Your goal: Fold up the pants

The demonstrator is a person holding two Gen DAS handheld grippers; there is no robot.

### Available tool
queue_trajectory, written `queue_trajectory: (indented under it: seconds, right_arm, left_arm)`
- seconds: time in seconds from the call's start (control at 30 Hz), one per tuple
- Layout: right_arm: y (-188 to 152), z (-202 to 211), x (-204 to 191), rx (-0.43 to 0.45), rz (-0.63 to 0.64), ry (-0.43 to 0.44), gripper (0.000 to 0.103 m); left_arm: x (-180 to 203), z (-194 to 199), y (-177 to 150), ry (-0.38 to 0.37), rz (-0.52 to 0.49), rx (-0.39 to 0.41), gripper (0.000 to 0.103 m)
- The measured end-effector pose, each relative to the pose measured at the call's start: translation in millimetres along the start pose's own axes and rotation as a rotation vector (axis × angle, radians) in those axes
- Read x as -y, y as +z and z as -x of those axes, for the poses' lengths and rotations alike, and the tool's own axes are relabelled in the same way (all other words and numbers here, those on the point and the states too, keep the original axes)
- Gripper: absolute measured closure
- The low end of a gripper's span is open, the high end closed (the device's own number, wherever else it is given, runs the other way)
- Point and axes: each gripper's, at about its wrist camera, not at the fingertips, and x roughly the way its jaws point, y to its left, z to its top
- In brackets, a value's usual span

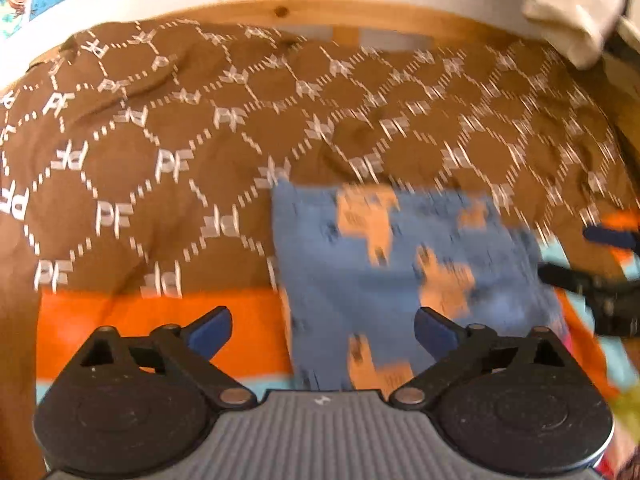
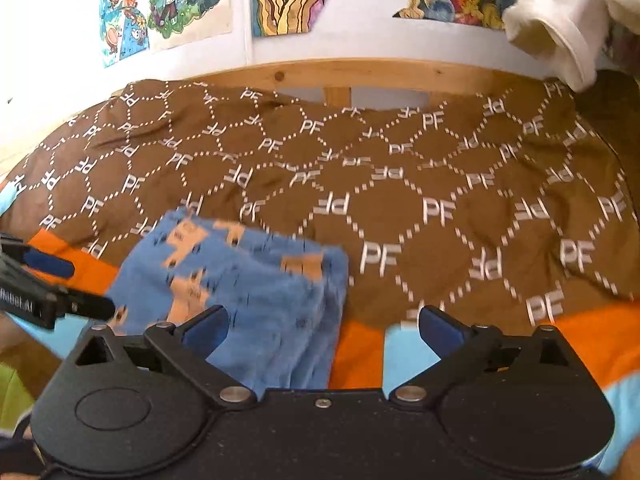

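Note:
The pants [image 1: 404, 280] are blue with orange animal shapes and lie folded into a compact stack on the bed; they also show in the right wrist view as a layered bundle [image 2: 248, 292]. My left gripper [image 1: 322, 330] hovers over their near edge with jaws wide apart, nothing between the pads. My right gripper [image 2: 322, 330] is open too, its left finger above the bundle's near right corner. Each gripper appears in the other's view: the right one [image 1: 600, 276] at the right edge, the left one [image 2: 52, 280] at the left edge.
A brown blanket [image 2: 400, 184] with white "PF" hexagon print covers the bed, over an orange and light-blue sheet [image 1: 132, 328]. A wooden bed rail [image 2: 360, 76] runs along the back wall with drawings [image 2: 168, 0]. A white garment [image 2: 560, 28] hangs at the top right.

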Motion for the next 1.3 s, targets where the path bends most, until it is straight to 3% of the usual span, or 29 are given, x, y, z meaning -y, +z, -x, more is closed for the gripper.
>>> queue_trajectory:
  seconds: [0.1, 0.3, 0.43, 0.57, 0.63, 0.83, 1.0, 1.13, 1.3]
  right_arm:
    - [12.4, -18.8, -4.3, 0.000, 0.010, 0.011, 0.001]
    - [17.5, -54.6, -4.9, -0.051, 0.032, 0.021, 0.001]
    - [15.7, -71.9, 5.5, -0.081, 0.063, -0.059, 0.001]
    - [16.6, -68.4, 15.6, -0.053, -0.002, -0.098, 0.001]
    - [17.2, -60.2, 14.1, -0.030, 0.005, -0.122, 0.001]
    - [11.7, -27.2, -1.5, 0.004, 0.016, -0.085, 0.001]
    - [-8.1, -9.3, -12.6, -0.043, -0.027, -0.028, 0.001]
    - [-32.5, -13.5, -16.6, -0.149, -0.008, -0.041, 0.001]
    - [-47.4, -1.7, -9.4, -0.164, -0.108, -0.035, 0.001]
  left_arm:
    - [-3.5, -20.5, 21.5, 0.012, 0.003, 0.049, 0.000]
    - [2.0, -86.9, 45.7, 0.131, -0.160, 0.049, 0.001]
    - [-5.7, -96.2, 60.1, 0.116, -0.102, 0.059, 0.001]
    - [-16.8, -87.1, 62.5, 0.110, -0.062, 0.065, 0.002]
    - [-22.5, -75.5, 57.6, 0.094, -0.046, 0.068, 0.002]
    - [-27.4, -28.4, 23.3, -0.020, -0.030, 0.047, 0.000]
    - [-19.4, -10.4, -21.9, -0.114, -0.026, -0.047, 0.000]
    - [-12.3, -21.2, -49.7, -0.054, -0.031, -0.157, 0.001]
    - [-9.2, -7.5, -60.5, -0.047, -0.027, -0.173, 0.000]
